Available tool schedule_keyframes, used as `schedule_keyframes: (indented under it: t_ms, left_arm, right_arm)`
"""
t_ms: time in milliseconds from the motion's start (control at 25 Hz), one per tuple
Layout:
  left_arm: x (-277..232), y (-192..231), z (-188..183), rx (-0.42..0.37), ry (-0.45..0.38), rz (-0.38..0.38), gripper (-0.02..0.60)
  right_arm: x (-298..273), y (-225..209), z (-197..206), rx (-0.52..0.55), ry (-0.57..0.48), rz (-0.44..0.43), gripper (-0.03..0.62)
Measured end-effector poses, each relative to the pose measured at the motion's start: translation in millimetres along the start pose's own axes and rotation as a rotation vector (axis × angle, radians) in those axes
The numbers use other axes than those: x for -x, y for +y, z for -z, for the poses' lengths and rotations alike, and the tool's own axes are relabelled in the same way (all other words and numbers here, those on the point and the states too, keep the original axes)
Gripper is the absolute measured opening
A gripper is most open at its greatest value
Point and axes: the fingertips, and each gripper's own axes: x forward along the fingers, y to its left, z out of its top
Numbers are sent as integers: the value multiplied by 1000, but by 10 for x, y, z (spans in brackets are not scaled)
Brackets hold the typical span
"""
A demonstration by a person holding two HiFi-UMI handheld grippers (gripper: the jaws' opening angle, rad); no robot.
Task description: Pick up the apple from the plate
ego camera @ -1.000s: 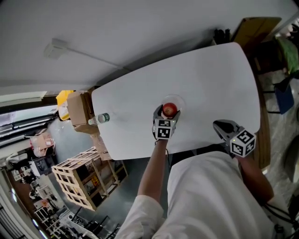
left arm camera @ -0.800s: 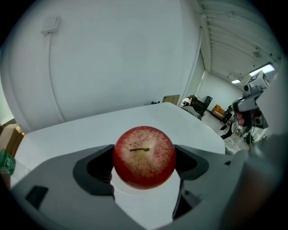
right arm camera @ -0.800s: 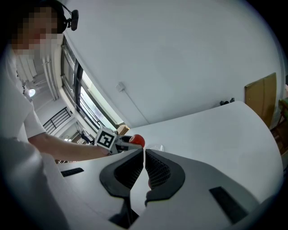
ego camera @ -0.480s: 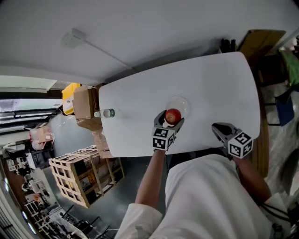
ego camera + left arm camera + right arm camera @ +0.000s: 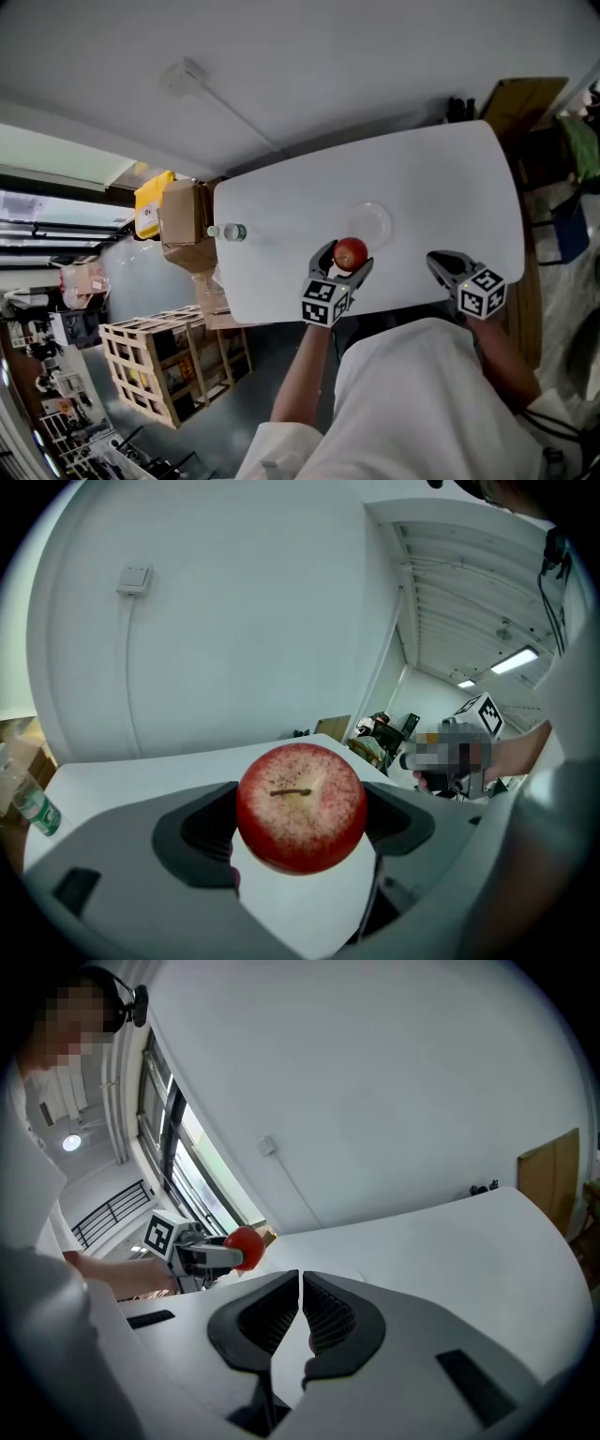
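Observation:
My left gripper (image 5: 345,259) is shut on a red apple (image 5: 351,253), held in the air near the table's front edge. In the left gripper view the apple (image 5: 300,805) fills the space between the jaws, stem side toward the camera. The clear glass plate (image 5: 367,223) lies on the white table (image 5: 441,178) just beyond the apple, with nothing on it. My right gripper (image 5: 441,265) hovers at the table's front right, jaws together on nothing. From the right gripper view (image 5: 300,1299) the apple (image 5: 245,1246) shows at the left, in the left gripper.
A water bottle (image 5: 226,232) lies near the table's left edge. Cardboard boxes (image 5: 180,225) and a wooden crate (image 5: 155,356) stand on the floor at the left. A wall runs behind the table, and a brown board (image 5: 520,101) leans at the right corner.
My left gripper has lifted the apple off the plate and drawn it back toward the table's front edge. The right gripper has stayed in place.

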Motion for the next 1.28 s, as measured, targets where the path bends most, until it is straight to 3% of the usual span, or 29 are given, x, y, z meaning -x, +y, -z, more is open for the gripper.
schedule_keyframes:
  t_ms: [840, 1280]
  left_arm:
    - [1473, 114, 323, -14, -90, 76, 402]
    - [1841, -47, 453, -25, -101, 110, 402]
  right_arm:
    - [96, 1150, 331, 68, -127, 130, 40]
    - [359, 1358, 334, 148, -165, 184, 38]
